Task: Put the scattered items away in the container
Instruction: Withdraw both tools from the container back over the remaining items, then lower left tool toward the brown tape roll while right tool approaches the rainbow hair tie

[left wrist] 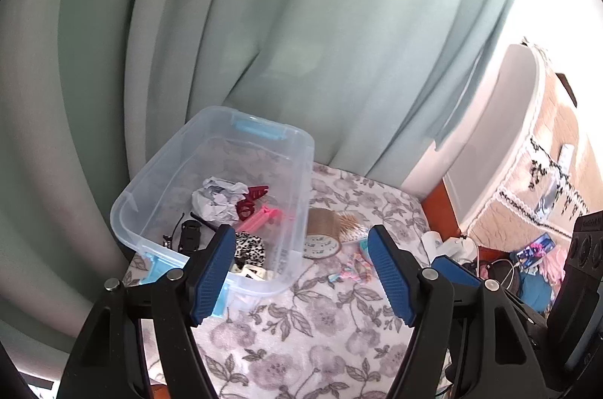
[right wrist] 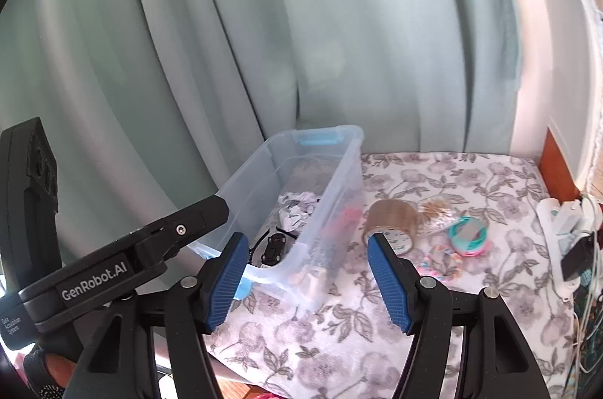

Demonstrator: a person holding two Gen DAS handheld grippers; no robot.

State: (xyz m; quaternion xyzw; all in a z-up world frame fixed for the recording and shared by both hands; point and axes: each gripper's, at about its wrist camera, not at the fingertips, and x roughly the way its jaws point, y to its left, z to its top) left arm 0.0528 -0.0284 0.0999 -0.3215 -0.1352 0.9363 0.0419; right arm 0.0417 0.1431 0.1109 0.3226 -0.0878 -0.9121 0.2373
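A clear plastic bin (left wrist: 301, 150) (right wrist: 350, 150) with blue latches stands on a floral cloth. Inside lie crumpled paper (left wrist: 216, 201), a red claw clip (left wrist: 250, 201), a pink clip (left wrist: 264, 216), a black toy car (left wrist: 188, 235) (right wrist: 273, 246) and a leopard-print item (left wrist: 249, 248). Right of the bin lie a brown tape roll (left wrist: 322, 233) (right wrist: 392, 221), a bunch of toothpicks (left wrist: 352, 223) (right wrist: 435, 210), teal and pink hair ties (right wrist: 467, 235) and a pastel braided band (left wrist: 356, 267) (right wrist: 437, 263). My left gripper (left wrist: 301, 274) is open and empty above the bin's near right corner. My right gripper (right wrist: 305, 280) is open and empty, just short of the tape roll.
Green curtains (left wrist: 264, 22) hang close behind the table. The left gripper's body (right wrist: 113, 270) shows at the left of the right wrist view. A white power strip with cables (right wrist: 561, 221) lies at the table's right edge. Clutter (left wrist: 527, 259) sits beyond it.
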